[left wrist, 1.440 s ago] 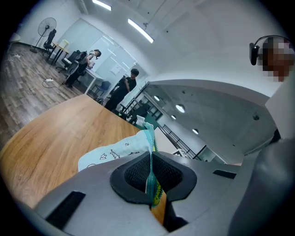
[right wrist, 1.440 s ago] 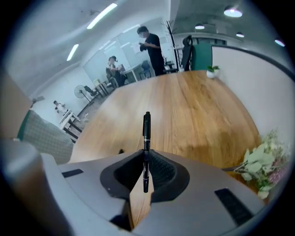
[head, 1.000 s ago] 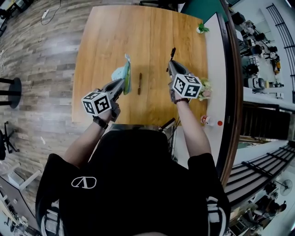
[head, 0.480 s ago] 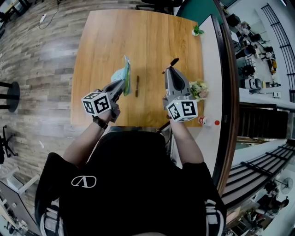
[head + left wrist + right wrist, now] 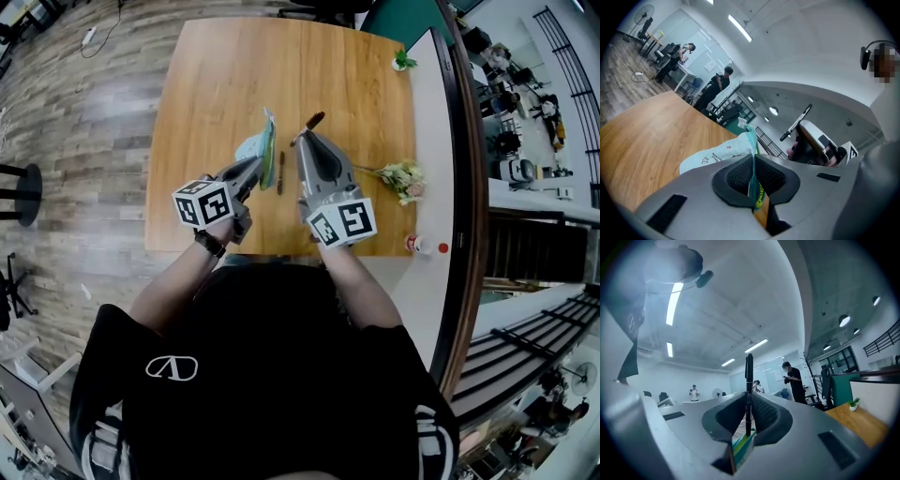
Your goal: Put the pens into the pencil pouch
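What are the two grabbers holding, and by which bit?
Left gripper: light teal fabric pouch, pinched by its edge. Right gripper: thin black pen, pinched near its lower end.

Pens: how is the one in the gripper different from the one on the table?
The held pen is pinched in the right gripper, up above the table; the loose pen lies flat on it, gripped by nothing. Both are slim, dark, outside the pouch.
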The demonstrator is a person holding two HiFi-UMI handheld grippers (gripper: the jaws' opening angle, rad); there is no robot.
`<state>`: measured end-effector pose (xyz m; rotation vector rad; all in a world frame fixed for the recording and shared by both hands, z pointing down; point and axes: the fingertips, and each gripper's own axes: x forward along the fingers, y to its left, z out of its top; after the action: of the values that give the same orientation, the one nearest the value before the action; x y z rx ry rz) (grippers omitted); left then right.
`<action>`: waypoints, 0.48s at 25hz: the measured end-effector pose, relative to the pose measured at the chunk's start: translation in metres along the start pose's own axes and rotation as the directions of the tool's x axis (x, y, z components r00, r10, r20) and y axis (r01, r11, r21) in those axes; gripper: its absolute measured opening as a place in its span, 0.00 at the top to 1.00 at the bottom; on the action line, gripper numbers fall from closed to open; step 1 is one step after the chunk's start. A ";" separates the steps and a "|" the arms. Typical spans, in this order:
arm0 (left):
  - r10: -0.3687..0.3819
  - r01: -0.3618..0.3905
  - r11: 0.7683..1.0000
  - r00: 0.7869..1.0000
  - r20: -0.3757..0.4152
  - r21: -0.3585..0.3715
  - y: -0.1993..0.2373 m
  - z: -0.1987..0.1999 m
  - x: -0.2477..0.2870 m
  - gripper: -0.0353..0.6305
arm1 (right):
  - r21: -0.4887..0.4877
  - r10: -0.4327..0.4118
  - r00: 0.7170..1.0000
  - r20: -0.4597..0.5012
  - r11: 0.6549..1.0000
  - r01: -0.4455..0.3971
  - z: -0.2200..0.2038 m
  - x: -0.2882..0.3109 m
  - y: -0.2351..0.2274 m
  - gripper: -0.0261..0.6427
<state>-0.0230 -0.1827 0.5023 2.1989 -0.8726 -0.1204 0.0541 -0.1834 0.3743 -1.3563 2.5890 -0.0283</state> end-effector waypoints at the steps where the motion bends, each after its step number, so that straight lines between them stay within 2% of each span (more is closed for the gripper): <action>1: -0.004 0.004 1.000 1.000 0.001 0.001 -0.002 0.001 0.001 0.92 | 0.011 0.014 1.000 0.002 1.000 -0.014 -0.002 0.004 0.007 0.91; 7: -0.040 0.040 0.999 0.999 0.015 -0.002 -0.018 0.008 0.008 0.92 | 0.065 0.037 0.999 -0.010 0.997 -0.036 -0.016 0.016 0.021 0.91; 12: -0.089 0.090 0.996 0.995 0.048 -0.016 -0.036 0.023 0.006 0.92 | 0.048 0.019 0.999 -0.036 0.999 -0.017 -0.025 0.013 0.013 0.91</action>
<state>-0.0062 -0.1834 0.4628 2.2266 -0.7956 -0.2241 0.0317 -0.1891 0.3947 -1.3286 2.6127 -0.1124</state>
